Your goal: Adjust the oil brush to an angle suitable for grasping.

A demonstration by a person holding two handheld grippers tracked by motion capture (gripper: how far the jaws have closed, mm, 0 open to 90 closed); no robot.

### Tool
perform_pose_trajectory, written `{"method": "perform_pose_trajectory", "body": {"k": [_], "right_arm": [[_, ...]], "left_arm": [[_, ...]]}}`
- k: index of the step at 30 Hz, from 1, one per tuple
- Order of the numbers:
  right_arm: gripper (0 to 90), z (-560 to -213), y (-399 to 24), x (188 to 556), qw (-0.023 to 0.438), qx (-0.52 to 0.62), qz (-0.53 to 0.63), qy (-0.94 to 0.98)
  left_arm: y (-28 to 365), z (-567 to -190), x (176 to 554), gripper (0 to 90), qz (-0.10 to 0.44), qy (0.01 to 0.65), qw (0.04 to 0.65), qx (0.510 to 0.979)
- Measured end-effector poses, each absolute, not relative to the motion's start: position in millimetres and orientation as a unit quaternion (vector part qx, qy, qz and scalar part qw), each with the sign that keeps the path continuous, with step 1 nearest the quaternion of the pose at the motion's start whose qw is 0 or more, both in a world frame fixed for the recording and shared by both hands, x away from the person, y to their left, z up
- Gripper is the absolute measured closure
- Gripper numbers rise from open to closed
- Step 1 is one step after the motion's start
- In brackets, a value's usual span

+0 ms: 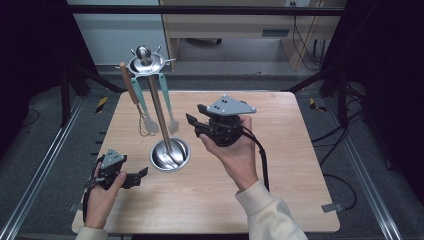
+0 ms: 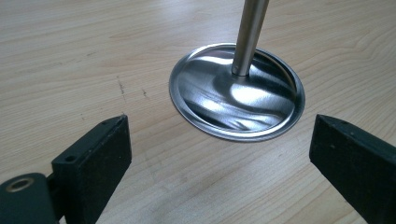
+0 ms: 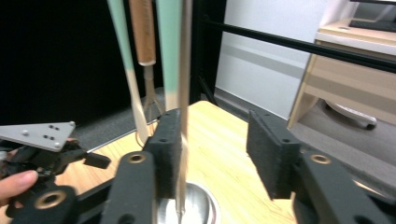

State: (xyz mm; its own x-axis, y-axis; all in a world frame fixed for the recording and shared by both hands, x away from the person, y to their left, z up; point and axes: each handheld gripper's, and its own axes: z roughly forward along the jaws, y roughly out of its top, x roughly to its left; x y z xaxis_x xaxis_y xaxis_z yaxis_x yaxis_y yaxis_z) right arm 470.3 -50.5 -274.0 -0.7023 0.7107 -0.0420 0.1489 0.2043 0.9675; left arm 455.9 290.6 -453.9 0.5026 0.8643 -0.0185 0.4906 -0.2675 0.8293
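Steel utensil stand (image 1: 170, 150) sits at table centre, three utensils hanging from its top ring: a teal spatula (image 1: 167, 102), a teal whisk (image 1: 142, 107) and a wooden-handled tool (image 1: 128, 82). At its three o'clock the right gripper (image 1: 196, 125) hangs released, likely just done hanging the spatula; withdrawing comes next. At eight o'clock the left gripper (image 1: 141, 176) rests open, empty.
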Motion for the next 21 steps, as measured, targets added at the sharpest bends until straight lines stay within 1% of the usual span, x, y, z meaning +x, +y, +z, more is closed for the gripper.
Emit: {"method": "perform_pose_trajectory", "body": {"k": [4, 6, 12, 13, 14, 15, 18, 21], "right_arm": [[41.8, -278, -61, 473, 0.259, 0.311, 0.553, 0.728], [34.4, -281, -68, 473, 0.267, 0.322, 0.549, 0.724], [18.4, -297, -92, 475, 0.276, 0.357, 0.532, 0.717], [18.4, -297, -92, 475, 0.276, 0.357, 0.532, 0.717], [14.2, -304, -101, 474, 0.276, 0.370, 0.525, 0.715], [12.0, -308, -105, 474, 0.282, 0.373, 0.518, 0.716], [9.1, -321, -118, 474, 0.286, 0.384, 0.503, 0.720], [8.9, -333, -132, 473, 0.289, 0.398, 0.492, 0.718]], "left_arm": [[291, -454, 456, 5.4, 0.227, 0.444, 0.412, 0.763], [291, -454, 456, 5.4, 0.228, 0.444, 0.412, 0.762], [291, -454, 455, 5.4, 0.229, 0.448, 0.415, 0.758], [291, -454, 455, 5.4, 0.229, 0.448, 0.415, 0.758], [291, -453, 454, 5.4, 0.233, 0.448, 0.418, 0.756], [292, -452, 454, 5.3, 0.234, 0.449, 0.419, 0.754], [292, -452, 454, 5.3, 0.238, 0.449, 0.419, 0.752], [293, -453, 454, 5.2, 0.240, 0.450, 0.416, 0.753]]}}
